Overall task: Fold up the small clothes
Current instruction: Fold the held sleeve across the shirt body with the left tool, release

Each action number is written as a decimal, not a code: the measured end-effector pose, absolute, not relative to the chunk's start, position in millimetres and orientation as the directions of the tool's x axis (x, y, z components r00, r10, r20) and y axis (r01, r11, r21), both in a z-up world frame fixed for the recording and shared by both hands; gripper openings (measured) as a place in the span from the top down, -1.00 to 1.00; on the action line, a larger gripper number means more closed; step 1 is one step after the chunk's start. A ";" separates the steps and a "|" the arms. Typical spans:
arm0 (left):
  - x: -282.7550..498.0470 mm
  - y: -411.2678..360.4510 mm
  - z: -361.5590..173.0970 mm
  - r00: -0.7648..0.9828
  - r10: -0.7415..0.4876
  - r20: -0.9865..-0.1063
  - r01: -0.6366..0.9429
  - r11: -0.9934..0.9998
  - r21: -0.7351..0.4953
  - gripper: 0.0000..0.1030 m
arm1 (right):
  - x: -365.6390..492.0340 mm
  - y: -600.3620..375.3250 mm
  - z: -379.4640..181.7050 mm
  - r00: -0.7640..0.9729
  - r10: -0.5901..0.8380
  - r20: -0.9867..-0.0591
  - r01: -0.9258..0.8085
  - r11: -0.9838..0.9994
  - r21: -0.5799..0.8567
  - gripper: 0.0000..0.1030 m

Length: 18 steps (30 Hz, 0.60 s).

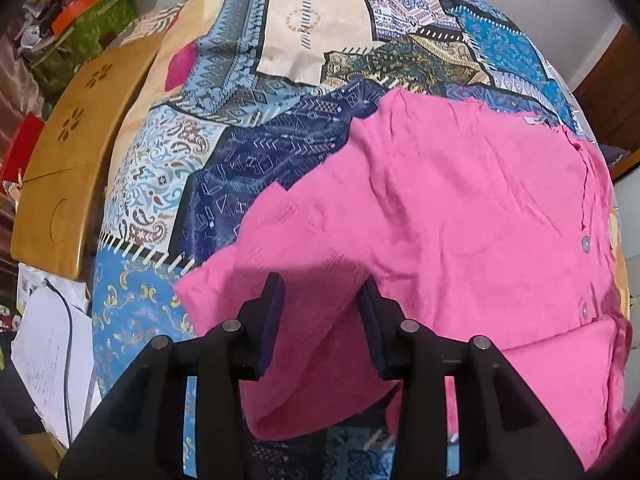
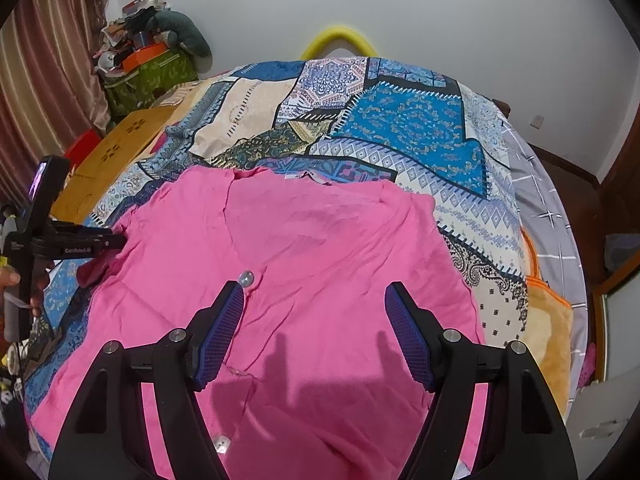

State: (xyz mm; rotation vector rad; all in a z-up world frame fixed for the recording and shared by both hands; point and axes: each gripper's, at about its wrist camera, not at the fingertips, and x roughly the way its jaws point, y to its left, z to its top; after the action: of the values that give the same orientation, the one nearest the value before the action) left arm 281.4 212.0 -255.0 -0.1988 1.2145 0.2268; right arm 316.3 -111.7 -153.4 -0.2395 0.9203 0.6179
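Pink shirt (image 1: 460,208) lies buttons-up on the bedspread (image 1: 240,152) for folding: my left gripper (image 1: 322,320) straddles its lower-centre sleeve fold, pads apart (not gripping), while my right gripper (image 2: 316,332) hovers open, empty.

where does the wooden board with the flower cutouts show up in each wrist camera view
Left wrist: the wooden board curves down the left edge, beside the patchwork bedspread.
Right wrist: the board lies smaller at mid-left, beyond the pink shirt.
Shared landmark: the green box behind it.
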 end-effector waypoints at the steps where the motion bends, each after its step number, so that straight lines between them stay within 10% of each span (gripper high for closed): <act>1: 282.0 212.4 -254.4 0.335 0.074 -0.939 -0.278 0.960 -0.023 0.40 | 316.1 -111.5 -154.7 0.446 0.393 -0.804 -0.593 0.803 0.064 -0.35; 3: 285.1 210.8 -252.9 0.334 0.117 -0.935 -0.272 0.962 0.023 0.88 | 316.0 -111.4 -156.2 0.442 0.390 -0.807 -0.593 0.802 0.063 -0.35; 18: 315.3 185.7 -132.9 0.581 0.109 -0.807 -0.252 0.966 -0.051 0.94 | 328.3 -132.0 -153.7 0.443 0.425 -0.789 -0.556 0.821 0.130 -0.35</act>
State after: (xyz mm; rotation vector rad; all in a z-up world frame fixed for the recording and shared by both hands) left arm 315.3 185.7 -132.9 -0.1664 0.9283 0.2117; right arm 328.3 -132.0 -153.7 -0.1567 0.9298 0.6113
